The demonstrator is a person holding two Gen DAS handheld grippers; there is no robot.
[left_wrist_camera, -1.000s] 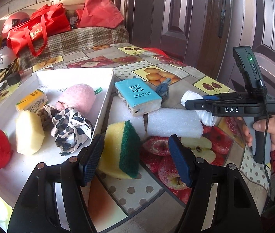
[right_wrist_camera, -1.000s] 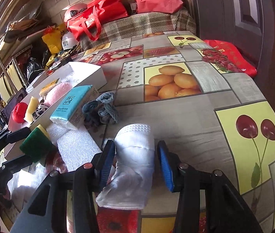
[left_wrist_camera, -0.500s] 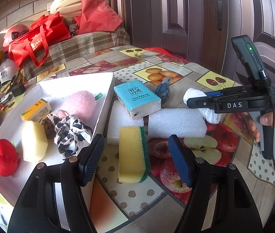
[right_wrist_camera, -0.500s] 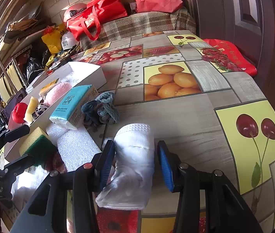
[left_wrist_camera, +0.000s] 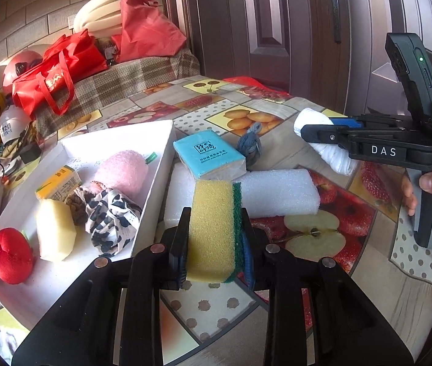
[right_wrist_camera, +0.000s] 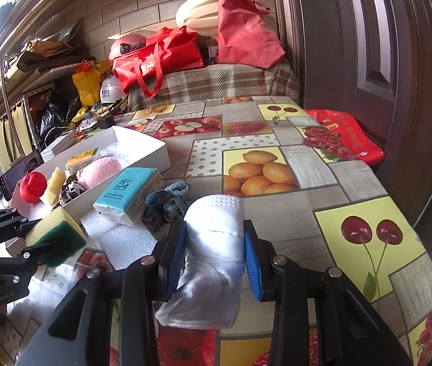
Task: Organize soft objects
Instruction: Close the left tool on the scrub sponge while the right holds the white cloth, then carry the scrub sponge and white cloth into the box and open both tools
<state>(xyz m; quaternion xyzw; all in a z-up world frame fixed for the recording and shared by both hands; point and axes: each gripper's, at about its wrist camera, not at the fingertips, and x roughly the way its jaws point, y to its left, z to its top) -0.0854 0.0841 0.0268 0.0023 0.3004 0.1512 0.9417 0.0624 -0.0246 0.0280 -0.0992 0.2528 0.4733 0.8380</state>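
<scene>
Both grips were set: left gripper (left_wrist_camera: 214,238) jaws, just closed, clamped the yellow foam sponge with green scouring face (left_wrist_camera: 214,228); right gripper (right_wrist_camera: 214,256) jaws, just tightened, pinched the rolled white knitted cloth (right_wrist_camera: 212,244). Best practice, as judged: lift clear before swinging toward the white cardboard tray (left_wrist_camera: 154,183), release low. Sponge sat upright beside the tray wall, barely compressed; cloth sagged below the pads.

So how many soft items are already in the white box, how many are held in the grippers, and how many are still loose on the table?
In the white box: 6 (red ball, pale sponge, spotted cloth, brown scrunchie, pink towel, yellow pack)
Held: 2 (yellow-green sponge, white towel)
Loose: 4 (tissue pack, blue-grey cloth, two white foam blocks)
Total: 12
</scene>
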